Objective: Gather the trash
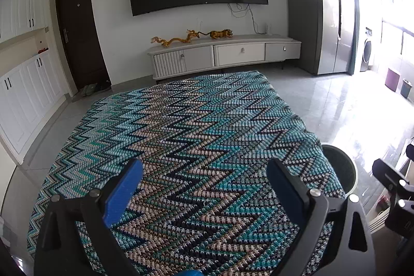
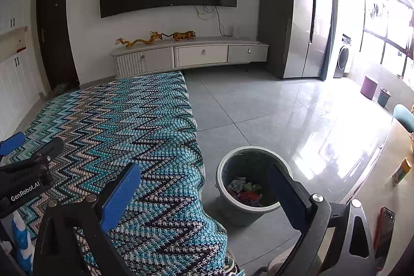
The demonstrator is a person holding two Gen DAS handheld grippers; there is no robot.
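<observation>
Both tools gape empty | right tool (image 2: 204, 194) above bin (image 2: 222, 172) holding trash (image 2: 245, 189)

The blanket (image 1: 181, 146) is coarse knitted yarn, matt and nubbly, in a zigzag weave. Beside it the floor tiles (image 2: 258, 105) are smooth and highly glossy, mirroring the window light, while the bin (image 2: 254, 177) looks like matt plastic lined with a dark film bag. The crumpled trash (image 2: 245, 189) inside may be paper and foil wrappers.
</observation>
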